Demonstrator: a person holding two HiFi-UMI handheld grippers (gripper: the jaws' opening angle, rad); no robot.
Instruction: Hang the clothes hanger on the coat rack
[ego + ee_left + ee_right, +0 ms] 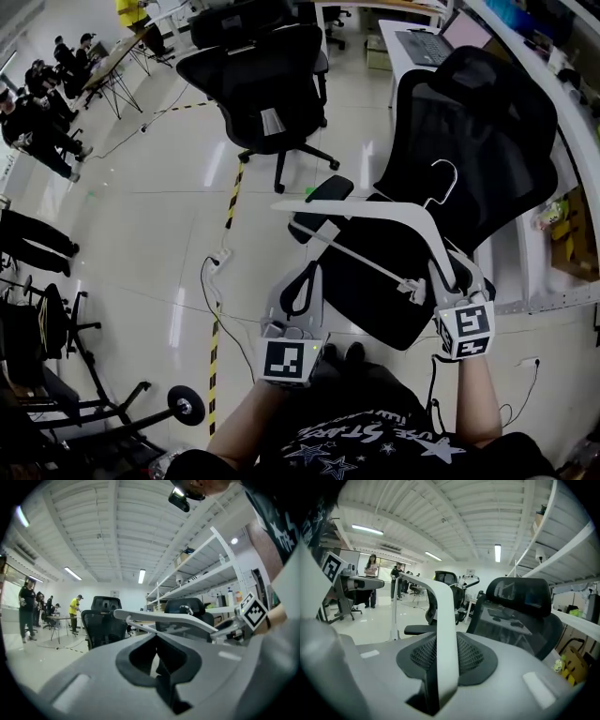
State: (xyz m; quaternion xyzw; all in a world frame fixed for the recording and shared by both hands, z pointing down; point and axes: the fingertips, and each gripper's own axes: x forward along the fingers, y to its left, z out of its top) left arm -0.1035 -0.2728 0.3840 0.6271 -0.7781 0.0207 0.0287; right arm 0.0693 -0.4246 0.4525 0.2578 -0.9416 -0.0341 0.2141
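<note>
A white clothes hanger (375,214) with a metal hook (442,183) and a thin crossbar hangs in the air in front of me, over a black office chair. My right gripper (448,272) is shut on its right end; in the right gripper view the white arm (445,616) rises out from between the pads of the right gripper (440,641). My left gripper (311,270) is just below the hanger's left half, apart from it, jaws together and holding nothing. In the left gripper view the hanger (164,618) crosses beyond the tips of the left gripper (158,638). No coat rack shows in any view.
A black mesh office chair (469,159) stands directly below the hanger, a second one (267,84) farther off. A desk with a laptop (422,37) lies behind, shelving along the right. Yellow-black floor tape (232,197) and a cable cross the floor. Several people stand at the far left (37,122).
</note>
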